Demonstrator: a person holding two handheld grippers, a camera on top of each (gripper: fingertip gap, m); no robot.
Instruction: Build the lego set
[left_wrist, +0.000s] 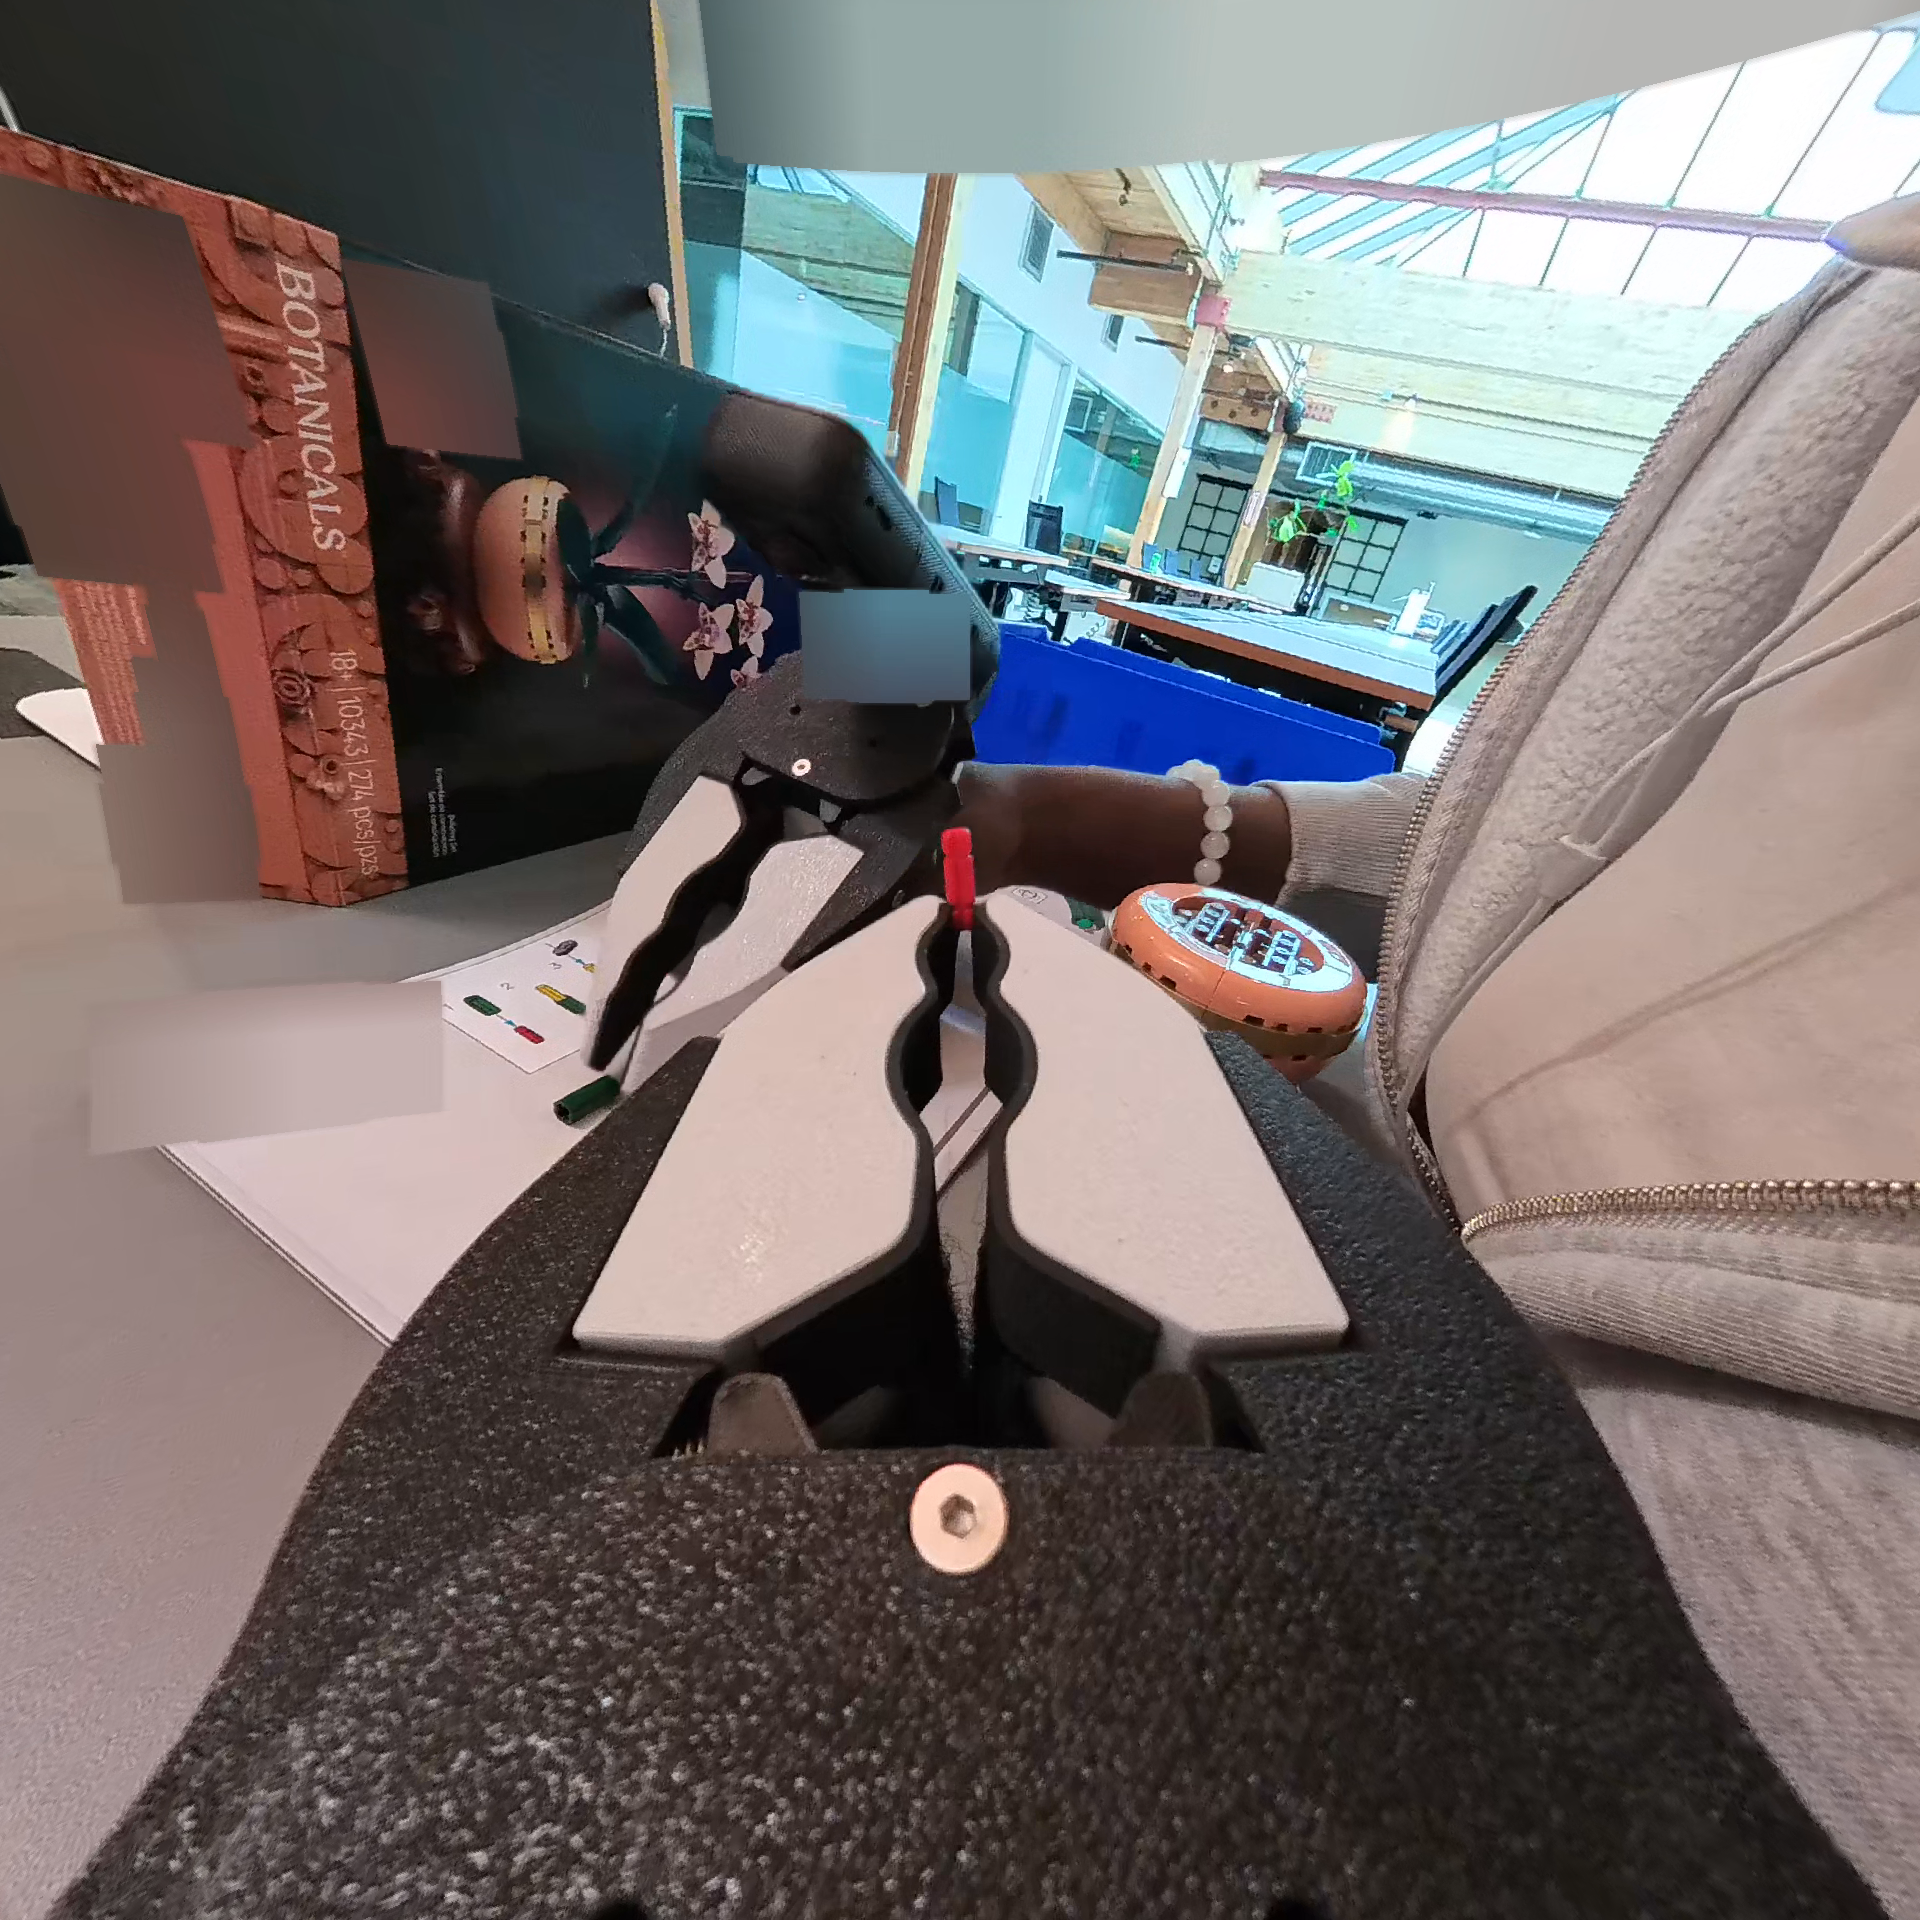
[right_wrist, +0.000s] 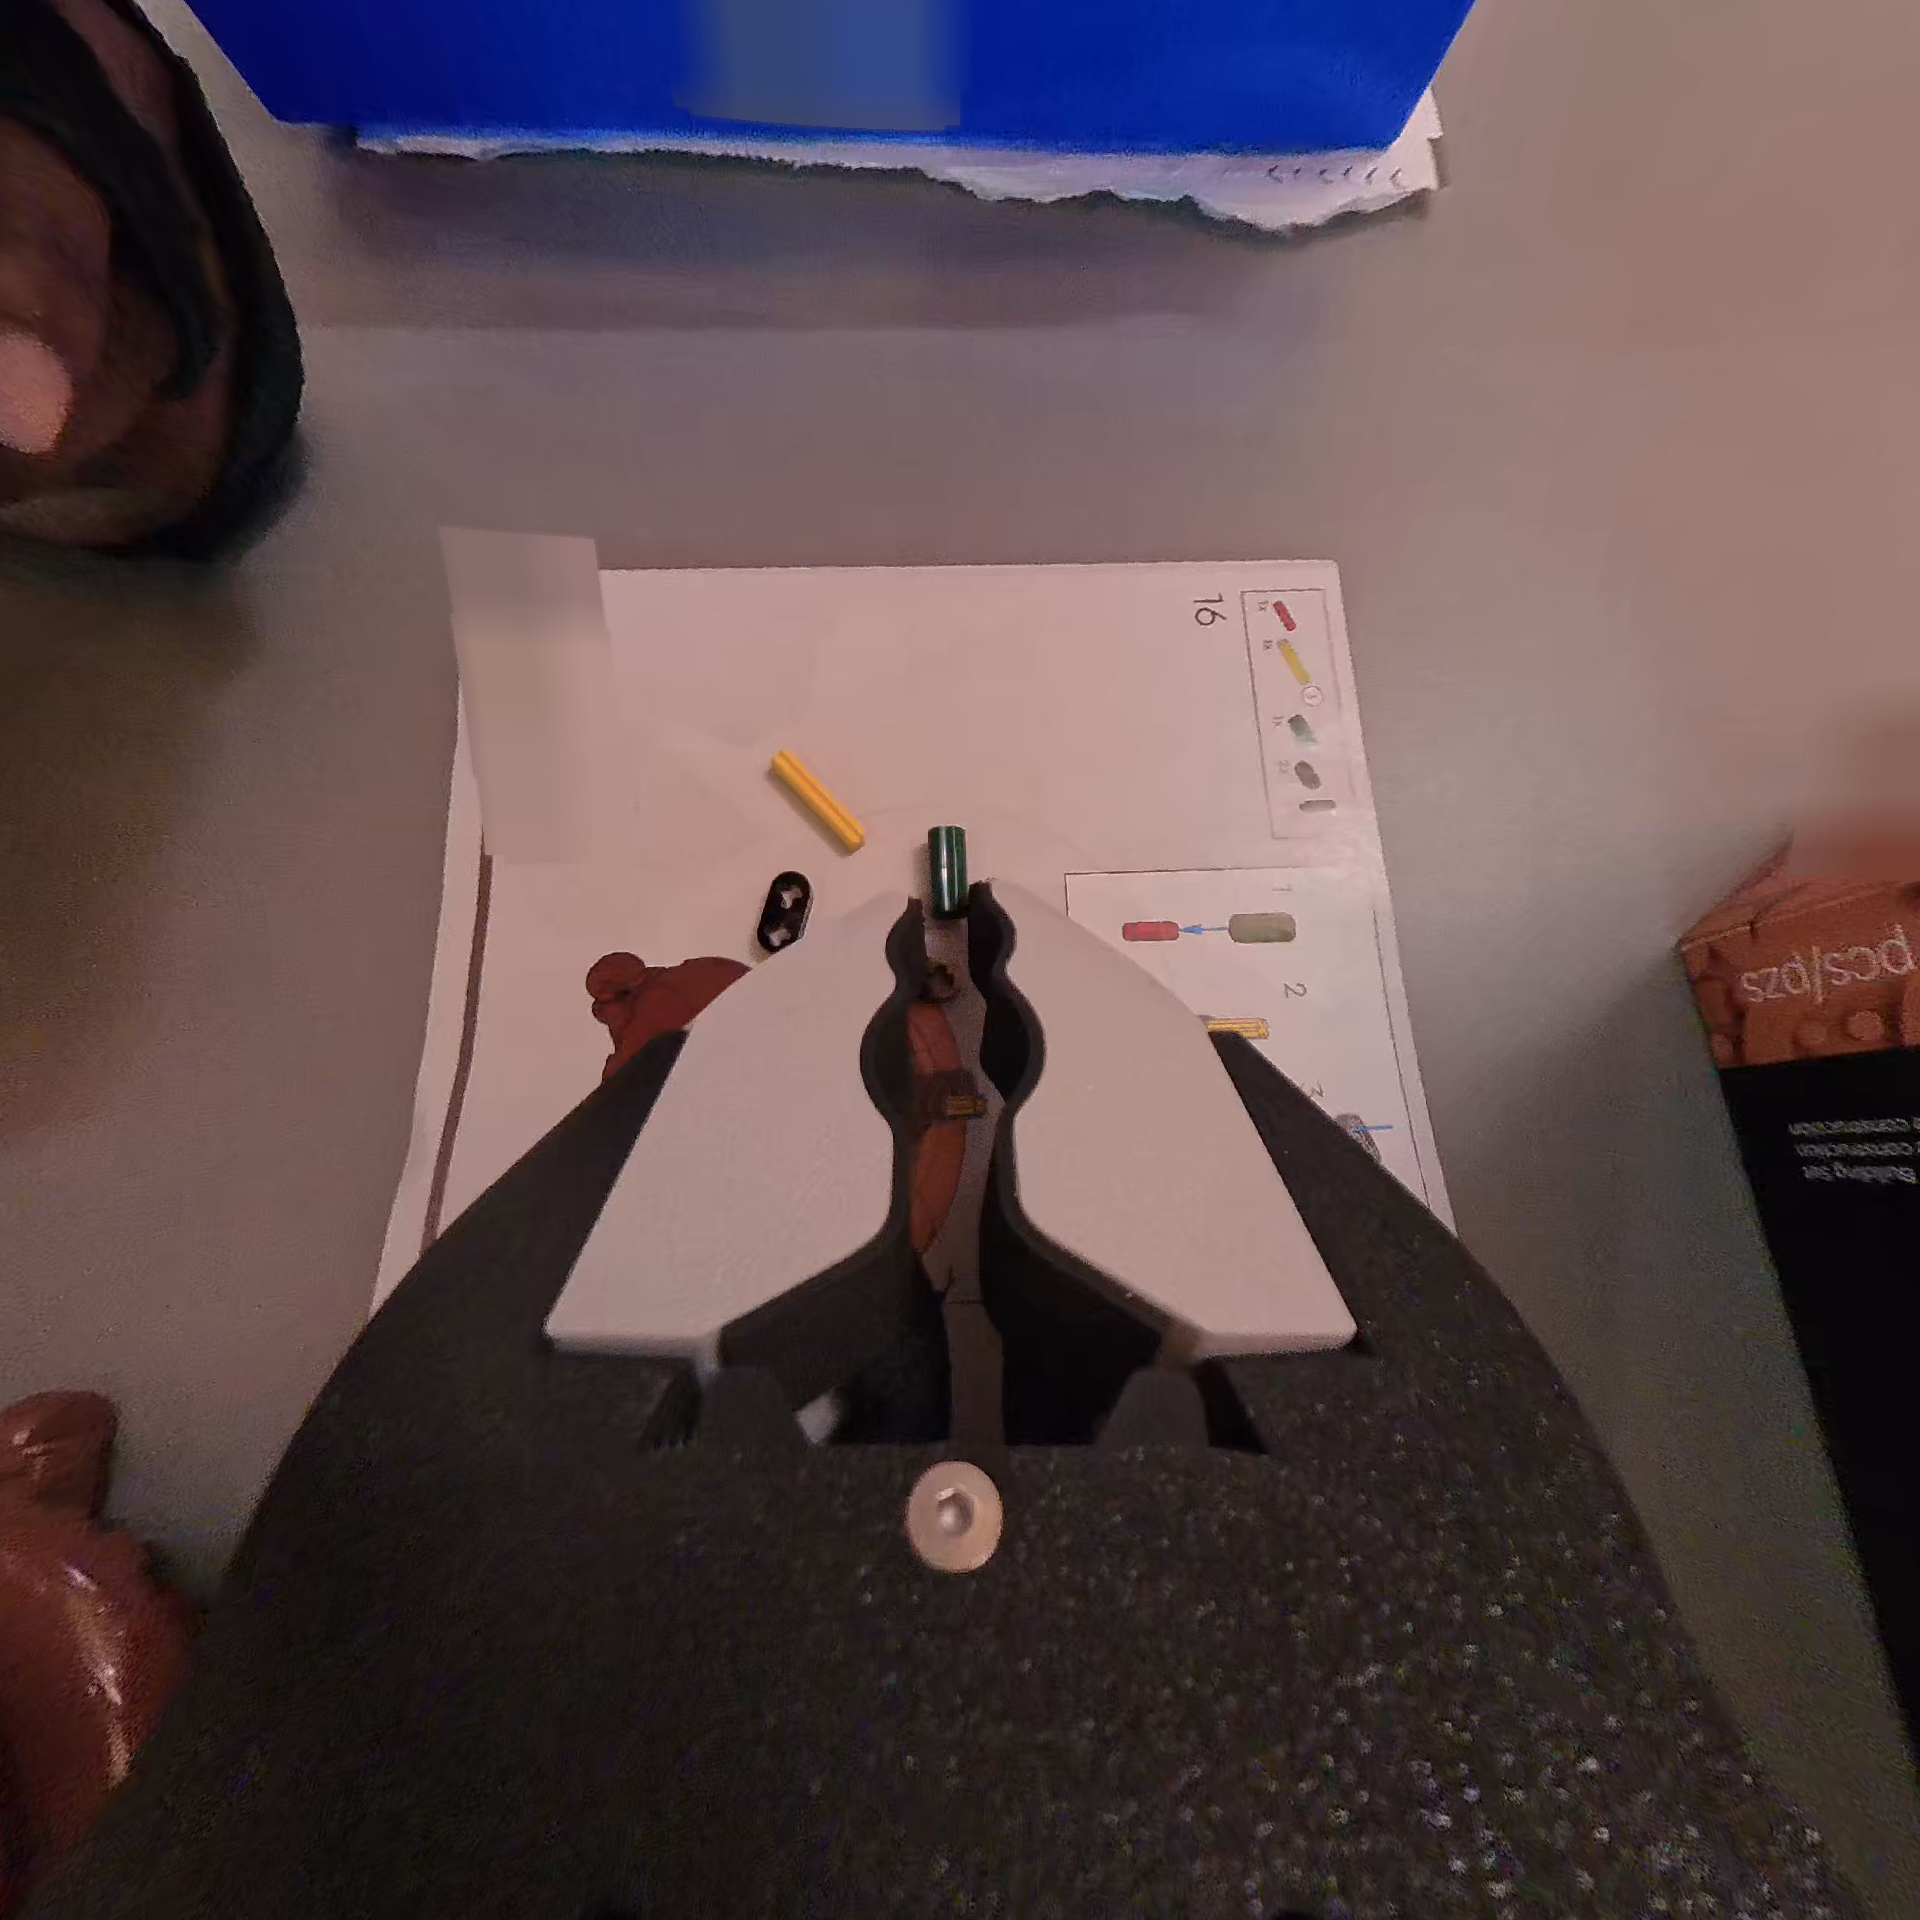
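**Pegs at both tips**

Red peg (left_wrist: 957, 860) stands upright, pinched in the closed tips of the left hand-held gripper (left_wrist: 961, 920). Right hand-held gripper (right_wrist: 948, 902) nearly closed; green peg (right_wrist: 947, 871) at its tips, grip uncertain. Yellow axle (right_wrist: 818, 801) and black link (right_wrist: 784, 911) lie on the booklet (right_wrist: 1039, 707). Tan pot (left_wrist: 1236, 961) beside it on the table (right_wrist: 1558, 468). Box (left_wrist: 312, 582) stands behind.
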